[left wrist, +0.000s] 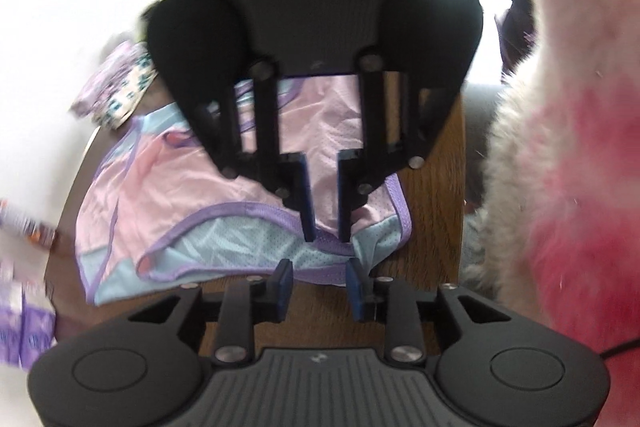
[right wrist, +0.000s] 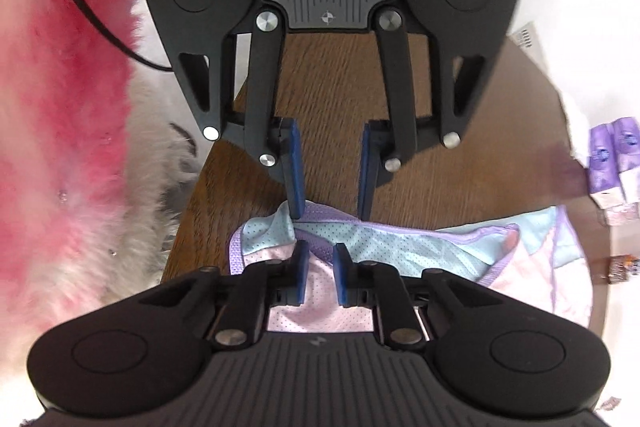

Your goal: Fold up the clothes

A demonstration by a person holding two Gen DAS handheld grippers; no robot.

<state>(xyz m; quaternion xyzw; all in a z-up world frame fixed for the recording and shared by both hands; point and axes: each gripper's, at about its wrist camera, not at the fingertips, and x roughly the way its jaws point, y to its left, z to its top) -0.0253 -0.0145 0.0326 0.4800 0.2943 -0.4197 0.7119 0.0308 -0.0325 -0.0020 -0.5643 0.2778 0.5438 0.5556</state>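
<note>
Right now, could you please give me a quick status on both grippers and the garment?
Left gripper open, right gripper open, nothing held. Pink mesh shorts lie flat on wooden table, both grippers facing across the blue hem. Fluffy pink fabric alongside, not blocking.

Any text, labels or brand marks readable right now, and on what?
No readable words or numbers.
Purple packets beside the table: print too blurred.
Patterned packet past the pink garment: only a pattern.
Left gripper body: small round crosshair sign, no text.
</note>
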